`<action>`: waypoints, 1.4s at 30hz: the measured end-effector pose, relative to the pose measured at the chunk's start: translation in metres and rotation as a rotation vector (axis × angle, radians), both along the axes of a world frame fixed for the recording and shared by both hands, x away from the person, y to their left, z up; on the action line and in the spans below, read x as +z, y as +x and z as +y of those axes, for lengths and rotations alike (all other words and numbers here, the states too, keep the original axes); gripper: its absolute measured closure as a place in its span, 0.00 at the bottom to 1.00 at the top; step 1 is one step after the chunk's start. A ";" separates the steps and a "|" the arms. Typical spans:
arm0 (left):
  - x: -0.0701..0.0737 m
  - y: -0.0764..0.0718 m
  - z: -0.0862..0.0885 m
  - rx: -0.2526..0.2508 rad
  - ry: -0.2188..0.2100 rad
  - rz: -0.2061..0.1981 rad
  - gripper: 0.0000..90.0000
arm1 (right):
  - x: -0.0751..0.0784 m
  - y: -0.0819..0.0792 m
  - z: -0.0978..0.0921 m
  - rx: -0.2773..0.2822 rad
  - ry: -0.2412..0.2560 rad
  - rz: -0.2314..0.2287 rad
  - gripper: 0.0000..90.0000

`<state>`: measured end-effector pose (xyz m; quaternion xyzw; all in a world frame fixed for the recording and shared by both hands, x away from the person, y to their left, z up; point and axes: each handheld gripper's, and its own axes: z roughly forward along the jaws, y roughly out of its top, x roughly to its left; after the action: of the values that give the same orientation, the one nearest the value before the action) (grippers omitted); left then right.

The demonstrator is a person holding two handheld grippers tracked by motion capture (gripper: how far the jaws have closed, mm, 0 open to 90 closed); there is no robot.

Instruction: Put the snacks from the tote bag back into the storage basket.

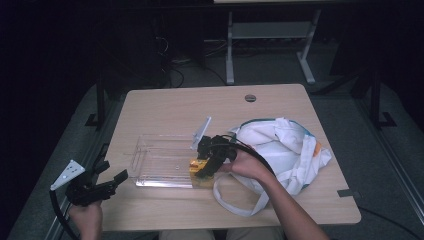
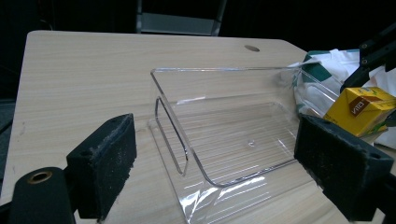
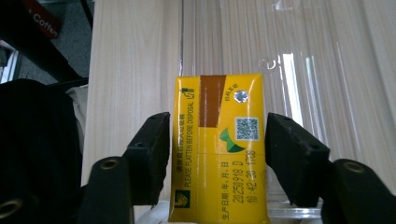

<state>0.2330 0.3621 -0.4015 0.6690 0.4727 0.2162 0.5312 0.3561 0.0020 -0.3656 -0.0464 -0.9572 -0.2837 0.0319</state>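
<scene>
A yellow drink carton (image 1: 196, 172) with a brown band is tilted at the right end of a clear plastic bin (image 1: 150, 150). My right gripper (image 1: 205, 167) is shut on the carton, coming in from the bag side. In the right gripper view the carton (image 3: 217, 140) fills the gap between the jaws of the right gripper (image 3: 217, 126), over the clear bin (image 3: 303, 46). My left gripper (image 1: 112, 182) hangs open off the table's front-left corner. In the left gripper view it (image 2: 217, 140) faces the bin (image 2: 224, 84), with the carton (image 2: 362, 109) at the far right.
A white tote bag (image 1: 285, 145) with teal and orange trim lies crumpled on the right half of the wooden table (image 1: 175, 105), its strap looping toward the front edge. A cable hole (image 1: 250, 98) sits near the back edge. The bin's lid flap stands up at its far right corner.
</scene>
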 end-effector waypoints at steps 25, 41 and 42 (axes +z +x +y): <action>-0.001 0.000 -0.001 0.000 0.003 0.007 0.14 | 0.017 0.004 -0.019 -0.049 0.062 0.003 0.35; -0.001 0.001 0.000 -0.002 0.008 0.009 0.14 | 0.031 0.004 -0.035 -0.088 0.087 0.005 0.34; -0.001 0.001 0.000 -0.001 0.009 0.008 0.14 | 0.031 0.005 -0.036 -0.085 0.093 0.001 0.34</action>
<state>0.2338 0.3619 -0.4027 0.6725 0.4736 0.2150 0.5266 0.3609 -0.0343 -0.3349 -0.0855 -0.9401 -0.3292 0.0223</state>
